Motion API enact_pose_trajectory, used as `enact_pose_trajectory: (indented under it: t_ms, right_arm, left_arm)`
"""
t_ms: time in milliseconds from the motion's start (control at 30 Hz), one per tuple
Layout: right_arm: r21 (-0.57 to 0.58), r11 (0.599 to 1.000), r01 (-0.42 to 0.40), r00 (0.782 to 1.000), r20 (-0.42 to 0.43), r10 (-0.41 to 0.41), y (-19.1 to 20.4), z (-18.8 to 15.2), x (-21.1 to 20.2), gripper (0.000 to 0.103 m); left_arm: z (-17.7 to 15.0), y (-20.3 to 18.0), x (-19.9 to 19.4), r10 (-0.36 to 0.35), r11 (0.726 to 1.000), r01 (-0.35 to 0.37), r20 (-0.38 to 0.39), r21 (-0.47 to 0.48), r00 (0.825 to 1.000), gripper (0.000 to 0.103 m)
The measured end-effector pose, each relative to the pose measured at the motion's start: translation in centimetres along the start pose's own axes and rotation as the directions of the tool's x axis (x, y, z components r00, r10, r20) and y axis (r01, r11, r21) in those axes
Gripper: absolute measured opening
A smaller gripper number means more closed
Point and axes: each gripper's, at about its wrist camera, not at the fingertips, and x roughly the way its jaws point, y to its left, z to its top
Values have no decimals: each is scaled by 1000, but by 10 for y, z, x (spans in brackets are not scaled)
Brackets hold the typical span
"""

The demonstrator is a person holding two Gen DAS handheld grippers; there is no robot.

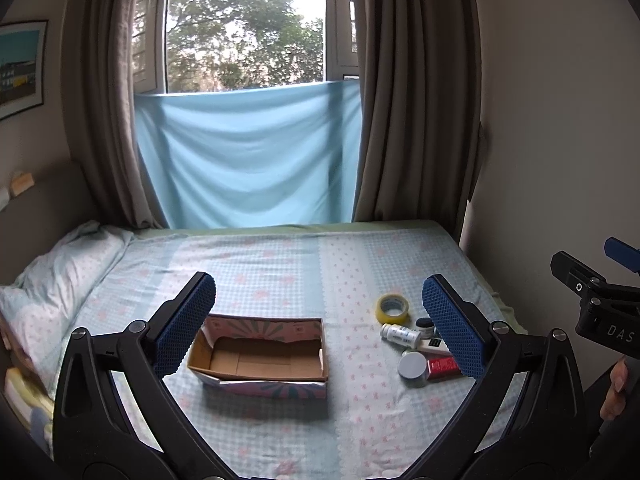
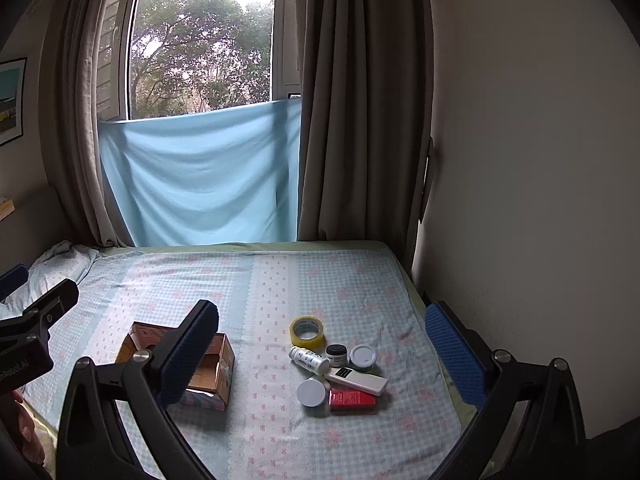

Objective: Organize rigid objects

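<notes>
An open cardboard box lies empty on the bed; it also shows in the right wrist view, partly hidden by a finger. To its right lies a cluster: yellow tape roll, white pill bottle, small dark jar, white-lidded jar, white remote, grey round lid, red box. The tape roll and grey lid also show in the left wrist view. My left gripper is open above the box. My right gripper is open above the cluster. Both are empty.
The bed sheet is checked blue with pink flowers. A pillow lies at the left. Curtains and a blue cloth hang behind the bed, a wall stands to the right. The other gripper shows at the right edge.
</notes>
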Motion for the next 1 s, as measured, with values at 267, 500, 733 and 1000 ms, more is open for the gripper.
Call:
enact_pose_trajectory:
  t_ms: [267,500,733,1000]
  right_arm:
    - [1,1000,1,1000,4,-1,-1,1,2,103]
    - [-2,1000,2,1000,9,-2,-1,2,3,103]
    - [-6,1000,5,1000,12,-5,0,4,6,103]
    - [-13,1000,8,1000,11,-8,3,6,8,103]
  left_arm:
    - [1,0,1,8,1000,-8,14,3,1000,103]
    - [1,2,2,-2,1000,2,16,-3,1000,103]
    - [1,5,4,-7,1000,7,14,-9,1000,103]
    - [0,10,8,18,1000,-17,16,-11,1000,103]
